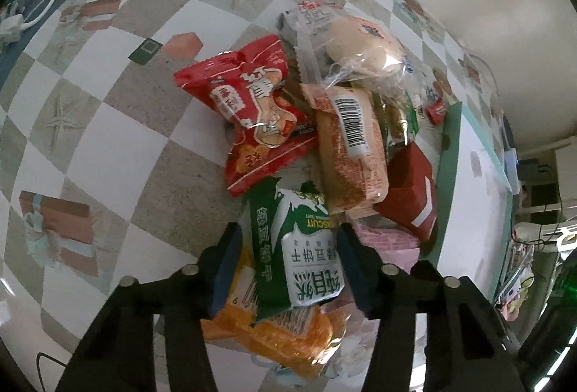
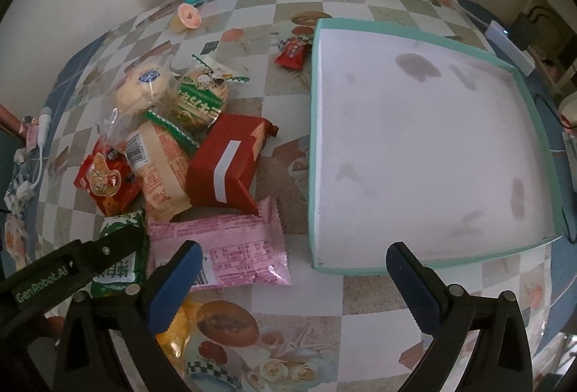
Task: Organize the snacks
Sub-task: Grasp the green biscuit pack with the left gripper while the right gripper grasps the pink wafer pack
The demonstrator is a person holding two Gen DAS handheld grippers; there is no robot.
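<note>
Both wrist views steeply down, sharing snack pile (image 1: 310,146)

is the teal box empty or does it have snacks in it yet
Empty. The teal box shows only its bare white, stained floor in the right wrist view; the snacks, such as the pink packet, lie on the table outside it.

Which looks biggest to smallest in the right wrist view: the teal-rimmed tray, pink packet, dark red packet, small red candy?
1. teal-rimmed tray, by far the largest.
2. pink packet and dark red packet look about alike; the pink one lies nearer the camera, so I won't rank them.
3. small red candy, smallest, though farthest away.
</note>
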